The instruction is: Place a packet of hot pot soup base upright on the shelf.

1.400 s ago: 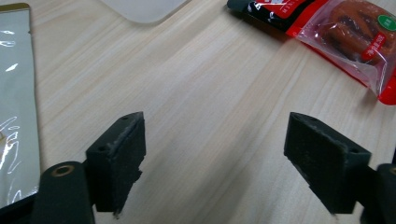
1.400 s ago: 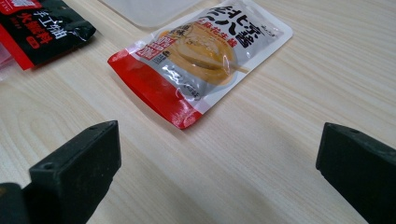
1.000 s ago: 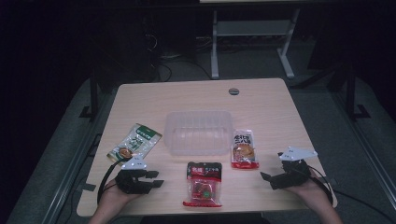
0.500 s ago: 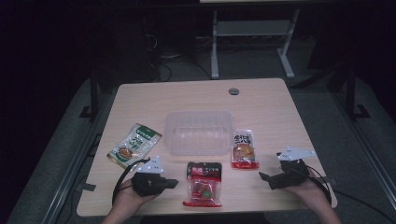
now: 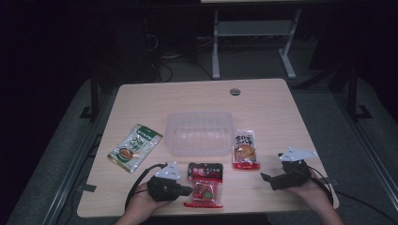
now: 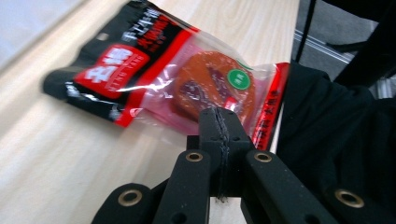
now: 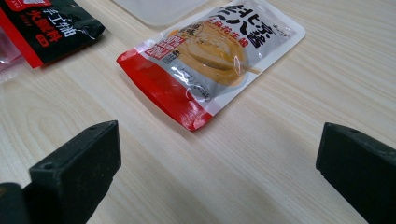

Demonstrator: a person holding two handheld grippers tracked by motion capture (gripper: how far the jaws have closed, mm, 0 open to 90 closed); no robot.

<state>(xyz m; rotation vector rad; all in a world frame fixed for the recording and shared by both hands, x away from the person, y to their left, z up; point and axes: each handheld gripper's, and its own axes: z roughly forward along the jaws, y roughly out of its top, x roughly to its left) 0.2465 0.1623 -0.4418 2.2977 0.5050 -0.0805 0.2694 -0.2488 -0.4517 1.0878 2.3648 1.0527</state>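
A red-and-black snack packet [image 5: 204,185] [image 6: 154,70] lies flat near the table's front edge. My left gripper [image 5: 187,190] [image 6: 219,122] is shut, its tips low against the packet's left edge; I see nothing pinched between the jaws. A red-and-white snack packet [image 5: 245,149] [image 7: 215,51] lies to the right of a clear plastic container [image 5: 170,140]. My right gripper [image 5: 264,178] [image 7: 219,144] stands open just above the wood, in front of and to the right of that packet, with nothing between its fingers.
A green snack packet [image 5: 135,147] lies left of the container. The wooden table [image 5: 263,108] has bare room behind the container, with a round cable hole [image 5: 235,92] at the back. Dark floor and a metal stand lie beyond.
My left gripper has moved right and turned its jaws toward the red-and-black packet, reaching its edge. The right gripper and the packets have stayed put.
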